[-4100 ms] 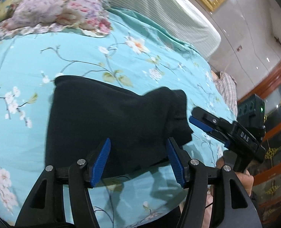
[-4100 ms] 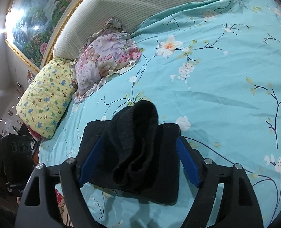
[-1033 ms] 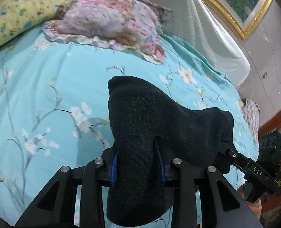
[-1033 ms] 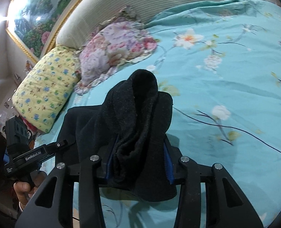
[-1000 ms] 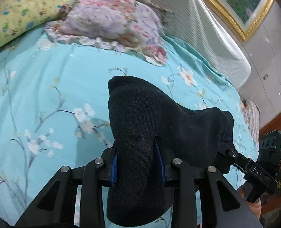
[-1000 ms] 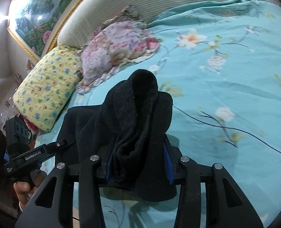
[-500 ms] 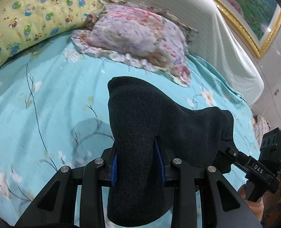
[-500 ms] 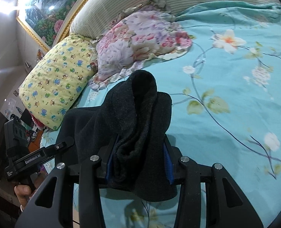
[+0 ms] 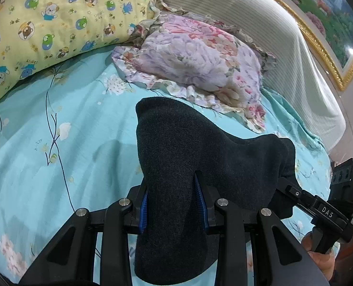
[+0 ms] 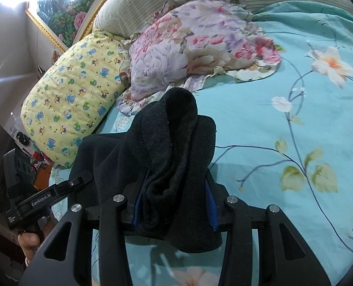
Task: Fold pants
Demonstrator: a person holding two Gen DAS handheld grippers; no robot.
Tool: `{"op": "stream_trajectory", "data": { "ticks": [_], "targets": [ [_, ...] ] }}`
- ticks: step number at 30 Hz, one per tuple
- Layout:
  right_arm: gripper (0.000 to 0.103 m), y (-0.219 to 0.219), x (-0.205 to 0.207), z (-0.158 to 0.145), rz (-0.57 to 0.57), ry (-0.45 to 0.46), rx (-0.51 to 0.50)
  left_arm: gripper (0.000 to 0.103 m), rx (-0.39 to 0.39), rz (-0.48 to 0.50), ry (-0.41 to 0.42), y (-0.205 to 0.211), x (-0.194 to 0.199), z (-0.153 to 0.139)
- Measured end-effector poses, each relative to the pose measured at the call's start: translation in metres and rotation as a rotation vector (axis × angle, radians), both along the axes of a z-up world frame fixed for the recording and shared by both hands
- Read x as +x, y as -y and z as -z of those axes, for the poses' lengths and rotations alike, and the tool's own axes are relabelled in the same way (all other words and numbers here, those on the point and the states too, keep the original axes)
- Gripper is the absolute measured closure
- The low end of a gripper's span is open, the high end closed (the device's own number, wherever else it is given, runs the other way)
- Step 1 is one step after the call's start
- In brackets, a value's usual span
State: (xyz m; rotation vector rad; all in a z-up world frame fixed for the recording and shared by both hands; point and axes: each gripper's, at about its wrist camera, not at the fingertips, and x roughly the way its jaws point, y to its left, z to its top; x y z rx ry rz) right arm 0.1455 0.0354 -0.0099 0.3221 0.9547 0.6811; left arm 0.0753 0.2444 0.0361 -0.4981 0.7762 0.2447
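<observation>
Left wrist view, nearest first: the left gripper (image 9: 174, 201) has its blue pads pressed into a thick bundle of the dark pants (image 9: 188, 157), jaws partly closed around the cloth. The fabric bulges above the fingers and hangs below them, held clear of the bedspread (image 9: 57, 157), and stretches off to the right, where the right gripper (image 9: 286, 187) bites its other end; a hand (image 9: 319, 259) grips that tool's handle at the lower right edge. Beyond the pants lies the turquoise flowered bedspread, then a frilled floral pillow (image 9: 200, 62) just past the bundle, a yellow bear-print pillow (image 9: 45, 23) to its left, the striped headboard (image 9: 271, 35), and a gold-framed painting (image 9: 331, 23) on the wall.

Right wrist view shows the right gripper (image 10: 175, 203) likewise clamped on a crumpled, folded-over wad of the pants (image 10: 171, 147), jaws partly closed. The cloth runs left to the left gripper (image 10: 85, 176), held by a hand (image 10: 28, 240). The raised wad hides part of the floral pillow (image 10: 188, 47); the yellow pillow (image 10: 76, 100) lies to the left.
</observation>
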Motion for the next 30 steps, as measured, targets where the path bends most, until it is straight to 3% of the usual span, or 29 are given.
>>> {"op": "stream_trajectory", "data": {
  "ticks": [8,21,30],
  "targets": [
    [0.059,-0.011,0.010,0.013,-0.018,-0.006,-0.020,0.069,-0.010,-0.008,-0.025,-0.009,0.006,0.019],
    [0.047,0.002,0.019,0.035,0.000,-0.043,-0.010,0.040,-0.024,-0.032,-0.073,-0.016,0.008,0.043],
    [0.045,0.005,0.016,0.028,0.002,-0.021,-0.031,0.031,-0.033,-0.035,-0.084,-0.014,0.000,0.042]
  ]
}}
